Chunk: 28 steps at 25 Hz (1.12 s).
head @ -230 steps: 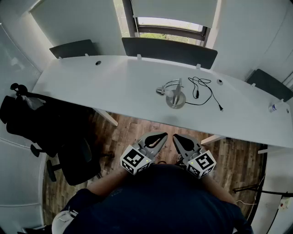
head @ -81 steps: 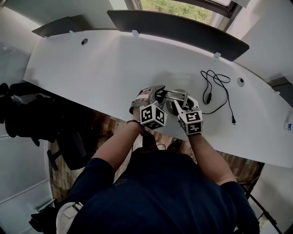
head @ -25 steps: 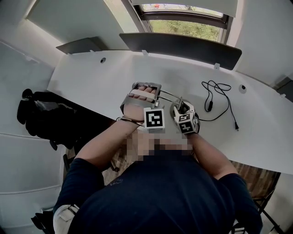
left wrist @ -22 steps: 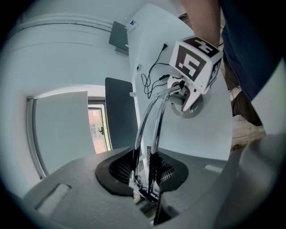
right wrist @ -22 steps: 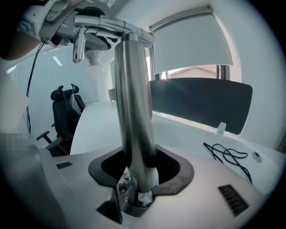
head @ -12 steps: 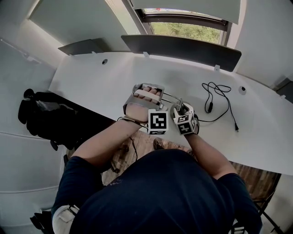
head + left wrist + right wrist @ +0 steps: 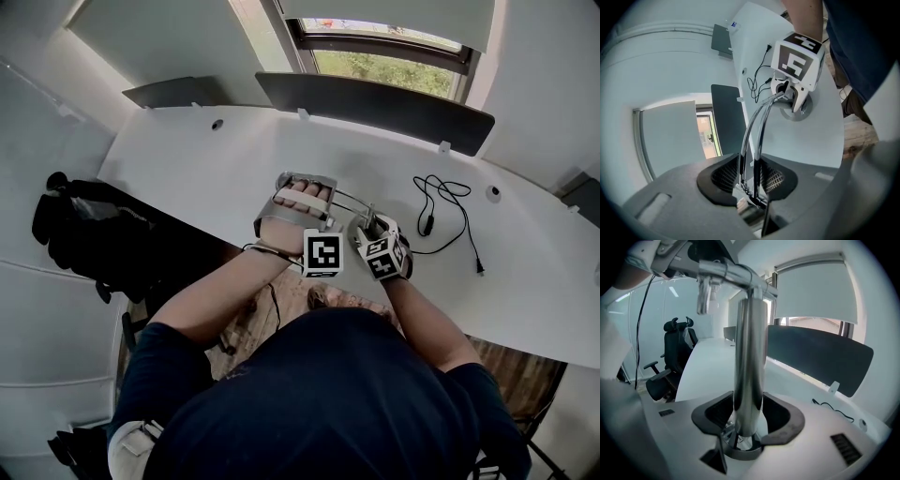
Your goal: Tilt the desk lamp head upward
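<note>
The lamp stands close to the desk's near edge, about midway along it. Its black cable trails away on the desk to the right.

The person works it two-handed, apparently so that the stand stays put while the top end is levered. The left gripper is clenched on the arm's two thin chrome rods, which run side by side between its ribbed pads. It grips them out at the far end from the stand, seemingly because a lift there swings the head up.

The right gripper sits low around the upright post, just above the round base. Its jaws have just been opening, with the post between them, close to both pads. The hold now looks released, so the bracing seems over.

The lamp is all bright metal: a thick polished post, a crossbar at its top and the curved rods. The head itself is hidden behind the left gripper.
</note>
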### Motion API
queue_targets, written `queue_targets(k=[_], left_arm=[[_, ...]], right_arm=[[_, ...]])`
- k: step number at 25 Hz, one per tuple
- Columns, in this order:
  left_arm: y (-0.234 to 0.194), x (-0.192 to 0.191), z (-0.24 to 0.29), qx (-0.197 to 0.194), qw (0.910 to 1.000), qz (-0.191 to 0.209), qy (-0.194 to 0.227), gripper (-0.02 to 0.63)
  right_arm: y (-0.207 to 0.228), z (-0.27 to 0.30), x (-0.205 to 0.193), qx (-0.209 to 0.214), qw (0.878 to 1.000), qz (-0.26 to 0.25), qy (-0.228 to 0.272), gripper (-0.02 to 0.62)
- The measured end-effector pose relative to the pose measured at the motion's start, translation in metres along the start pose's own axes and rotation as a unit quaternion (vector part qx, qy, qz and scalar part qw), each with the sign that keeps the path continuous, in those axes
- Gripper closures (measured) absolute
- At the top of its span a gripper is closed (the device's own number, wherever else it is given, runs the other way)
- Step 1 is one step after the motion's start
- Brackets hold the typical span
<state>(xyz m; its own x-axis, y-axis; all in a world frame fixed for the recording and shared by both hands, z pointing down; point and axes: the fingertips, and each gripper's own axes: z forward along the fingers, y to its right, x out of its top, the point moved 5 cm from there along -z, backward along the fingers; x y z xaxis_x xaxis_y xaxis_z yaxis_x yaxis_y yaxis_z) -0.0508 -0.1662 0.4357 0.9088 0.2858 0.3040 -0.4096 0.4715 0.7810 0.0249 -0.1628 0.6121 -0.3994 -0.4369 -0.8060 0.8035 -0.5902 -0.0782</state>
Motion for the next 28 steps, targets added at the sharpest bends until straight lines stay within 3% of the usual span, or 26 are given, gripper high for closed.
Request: queue_targets(k=[8, 11, 16, 24, 28], left_arm=[[0.001, -0.008, -0.021, 0.017, 0.9969, -0.07, 0.032, 0.48], [0.002, -0.015, -0.029, 0.027, 0.9967, -0.071, 0.026, 0.48], [0.0, -0.022, -0.047, 0.043, 0.9911, -0.121, 0.035, 0.48], [0.01, -0.012, -0.062, 0.035, 0.9684, -0.235, 0.077, 0.482], [0.013, -0.006, -0.07, 0.026, 0.9523, -0.286, 0.104, 0.482]], right_arm=[[-0.002, -0.053, 0.006, 0.006, 0.999, 0.007, 0.032, 0.396], [-0.005, -0.071, 0.003, 0.015, 0.999, 0.01, 0.037, 0.396], [-0.012, -0.093, 0.009, 0.029, 0.998, -0.002, 0.055, 0.397], [-0.019, -0.13, 0.05, 0.074, 0.991, 0.004, 0.111, 0.416], [-0.025, -0.15, 0.073, 0.099, 0.984, 0.009, 0.147, 0.453]])
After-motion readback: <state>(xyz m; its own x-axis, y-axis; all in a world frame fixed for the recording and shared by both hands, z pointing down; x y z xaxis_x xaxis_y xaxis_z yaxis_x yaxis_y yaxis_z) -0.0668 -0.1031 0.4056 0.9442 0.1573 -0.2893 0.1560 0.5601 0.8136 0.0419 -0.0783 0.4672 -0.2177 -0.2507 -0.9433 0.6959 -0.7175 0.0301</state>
